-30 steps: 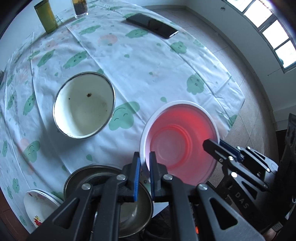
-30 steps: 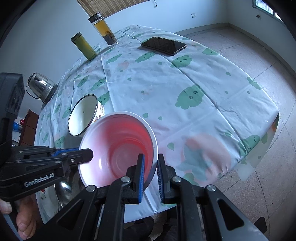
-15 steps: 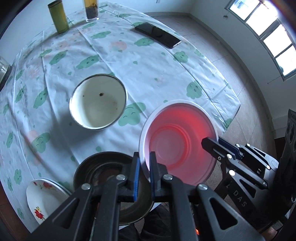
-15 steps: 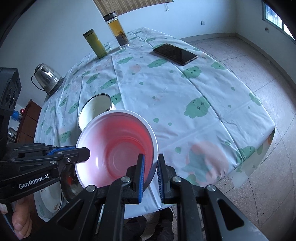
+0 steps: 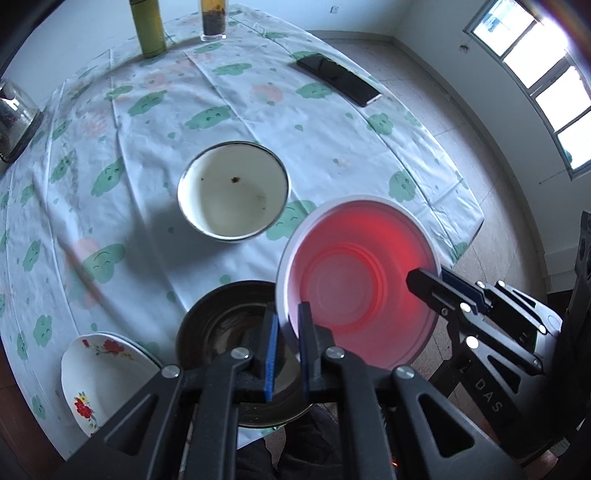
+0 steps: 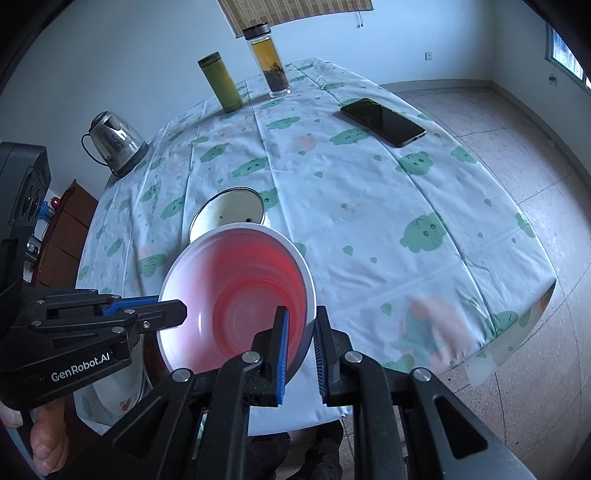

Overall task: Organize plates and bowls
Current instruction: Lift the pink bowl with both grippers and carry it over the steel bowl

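Note:
A red bowl with a white rim [image 5: 358, 273] hangs in the air over the table's near edge, held from both sides. My left gripper [image 5: 287, 314] is shut on its left rim, and my right gripper [image 5: 428, 275] pinches the opposite rim. In the right wrist view the same red bowl [image 6: 236, 295] has my right gripper [image 6: 299, 321] shut on its near rim and the left gripper [image 6: 179, 308] on the far one. On the cloth sit a white enamel bowl [image 5: 232, 190], a dark metal bowl [image 5: 229, 332] and a floral plate [image 5: 99, 373].
A black phone [image 5: 338, 79] lies at the far right of the table. A green flask [image 5: 147, 26] and a glass tea bottle [image 5: 212, 18] stand at the far edge, and a glass kettle [image 6: 114, 142] at the left. The floor drops away on the right.
Both grippers have lifted the red bowl higher together. The table shows from farther off, with the dark bowl and floral plate more fully in view.

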Available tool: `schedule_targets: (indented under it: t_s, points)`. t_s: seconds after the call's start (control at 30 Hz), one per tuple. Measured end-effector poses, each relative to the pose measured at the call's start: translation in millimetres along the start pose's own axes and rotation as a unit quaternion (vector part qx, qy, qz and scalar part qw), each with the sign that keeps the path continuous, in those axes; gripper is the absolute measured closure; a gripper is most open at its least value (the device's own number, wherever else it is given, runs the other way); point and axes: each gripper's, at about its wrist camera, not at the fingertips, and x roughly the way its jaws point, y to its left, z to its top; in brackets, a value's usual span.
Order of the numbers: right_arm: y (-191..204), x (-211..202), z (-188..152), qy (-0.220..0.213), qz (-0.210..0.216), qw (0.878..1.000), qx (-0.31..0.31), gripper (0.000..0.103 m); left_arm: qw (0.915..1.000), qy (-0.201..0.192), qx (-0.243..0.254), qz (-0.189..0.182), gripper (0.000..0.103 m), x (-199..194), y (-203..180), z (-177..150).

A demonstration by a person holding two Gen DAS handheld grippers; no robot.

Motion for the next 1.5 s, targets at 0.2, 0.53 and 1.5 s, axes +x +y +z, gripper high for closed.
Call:
schedule_targets:
  t_s: [0.2, 0.53, 1.5]
  points:
    - [9, 0, 1, 0.002, 0.007, 1.000, -0.009, 0.088, 0.9999, -0.006, -0.008, 0.003, 0.096, -6, 7, -2]
    - [20, 1, 1, 0.005, 0.012, 1.000, -0.021, 0.088, 0.9997, -0.009, -0.022, 0.004, 0.096, -10, 17, -7]
    - [48, 11, 1, 0.016, 0.029, 0.998, -0.054, 0.087, 0.9984, -0.006, -0.054, 0.015, 0.096, -10, 44, -23]
